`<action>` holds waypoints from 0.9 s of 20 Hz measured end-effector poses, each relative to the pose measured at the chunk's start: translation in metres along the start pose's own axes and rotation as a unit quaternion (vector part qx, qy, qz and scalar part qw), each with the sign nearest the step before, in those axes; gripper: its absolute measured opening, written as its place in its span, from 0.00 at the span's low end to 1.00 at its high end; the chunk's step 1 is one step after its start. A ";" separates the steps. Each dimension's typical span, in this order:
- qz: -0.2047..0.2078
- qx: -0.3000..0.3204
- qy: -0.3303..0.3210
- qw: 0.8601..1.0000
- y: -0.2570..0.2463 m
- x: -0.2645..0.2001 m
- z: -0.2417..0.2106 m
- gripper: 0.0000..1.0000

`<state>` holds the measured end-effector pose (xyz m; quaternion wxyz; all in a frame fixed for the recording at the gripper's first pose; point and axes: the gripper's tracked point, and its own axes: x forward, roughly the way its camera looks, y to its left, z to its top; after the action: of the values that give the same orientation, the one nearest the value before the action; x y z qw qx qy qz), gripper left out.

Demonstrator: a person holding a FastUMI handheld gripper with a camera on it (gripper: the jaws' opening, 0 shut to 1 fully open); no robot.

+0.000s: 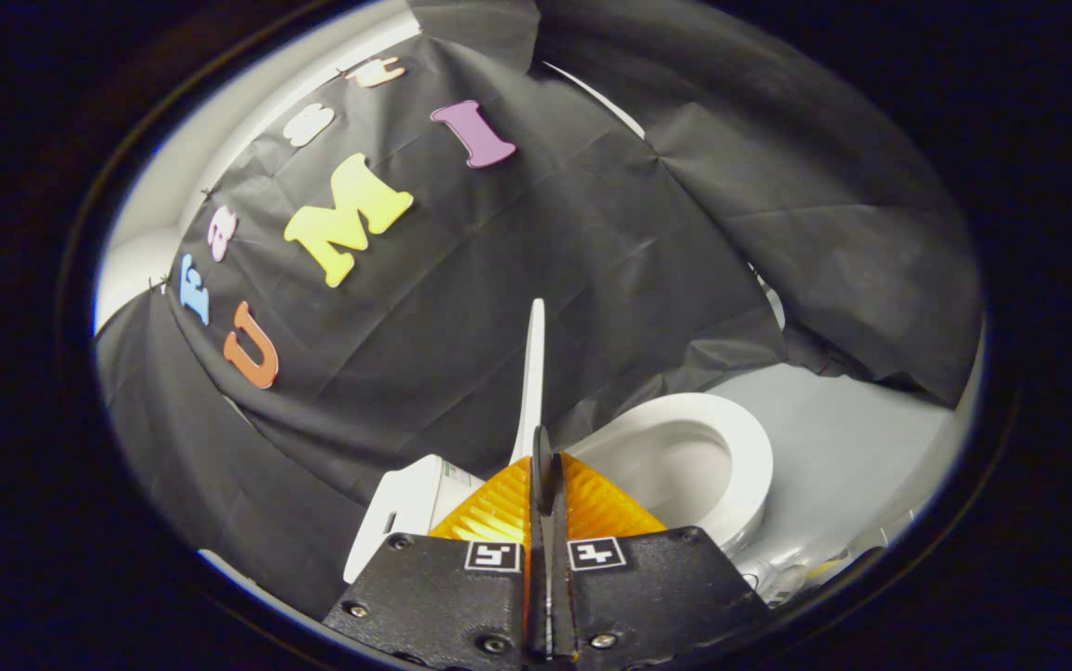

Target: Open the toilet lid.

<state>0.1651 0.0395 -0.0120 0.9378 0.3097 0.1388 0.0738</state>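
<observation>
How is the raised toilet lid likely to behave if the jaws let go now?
The toilet lid, seen edge-on and upright, looks thin and rigid. It would probably swing on its hinge, not flop. The gripper is shut on its edge; smooth plastic may slip.

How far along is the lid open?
Mostly done: the toilet lid stands raised, seen edge-on, and the toilet seat and bowl lie exposed beside it. In hand: the tongs are closed on the lid's lower edge, both fingers pressing it. Left: probably resting the lid back toward the tank and letting go; whether it already leans there, I cannot tell.
</observation>
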 end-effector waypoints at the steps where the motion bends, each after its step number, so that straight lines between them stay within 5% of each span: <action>1: -0.001 -0.006 -0.002 1.000 0.005 0.000 -0.002 0.05; 18: 0.000 -0.084 -0.033 0.996 0.077 -0.002 -0.016 0.09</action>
<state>0.1546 0.1100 0.0225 0.9645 0.2321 0.1011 0.0747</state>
